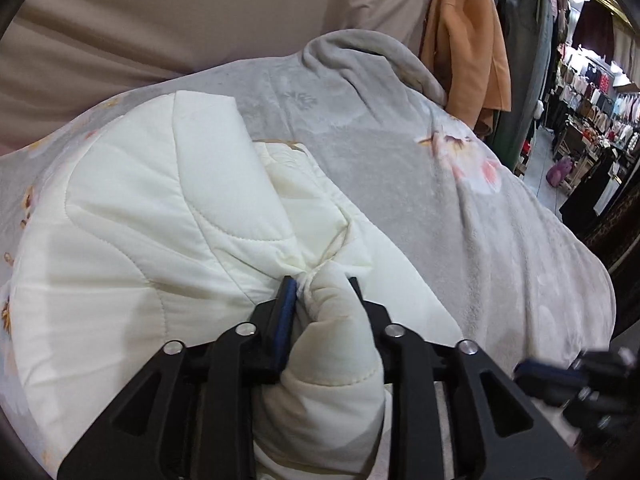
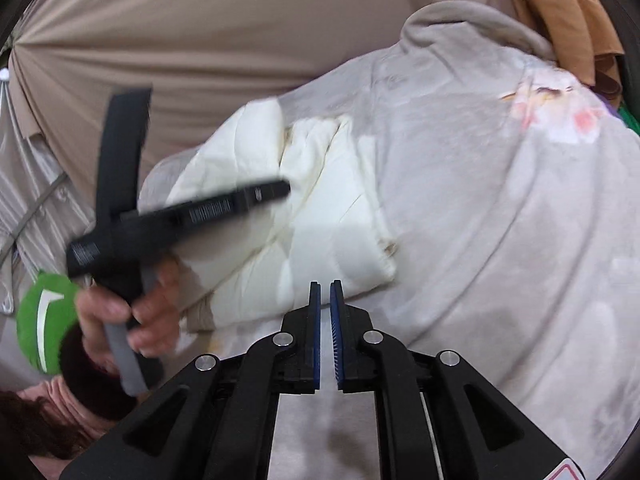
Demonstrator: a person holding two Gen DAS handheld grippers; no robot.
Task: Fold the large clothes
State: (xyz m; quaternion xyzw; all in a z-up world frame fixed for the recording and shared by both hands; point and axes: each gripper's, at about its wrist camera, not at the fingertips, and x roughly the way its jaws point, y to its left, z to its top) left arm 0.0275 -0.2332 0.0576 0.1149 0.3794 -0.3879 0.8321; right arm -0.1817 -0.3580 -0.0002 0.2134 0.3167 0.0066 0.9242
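Observation:
A cream quilted jacket (image 1: 152, 216) lies partly folded on a grey floral blanket (image 1: 400, 168). My left gripper (image 1: 322, 284) is shut on a bunched fold of the jacket, with padded cloth bulging between its arms. In the right wrist view the jacket (image 2: 320, 220) lies left of centre. My right gripper (image 2: 325, 286) hangs just above its near edge, blue pads nearly together with a thin gap and nothing between them. The left gripper's body (image 2: 132, 216), blurred, is held in a hand at the left. The right gripper shows blurred in the left wrist view (image 1: 580, 380).
The blanket (image 2: 500, 220) covers a raised surface with a rounded far corner. A beige curtain (image 2: 200, 40) hangs behind. An orange coat (image 1: 464, 40) hangs at the back right, with clothing racks (image 1: 592, 100) beyond.

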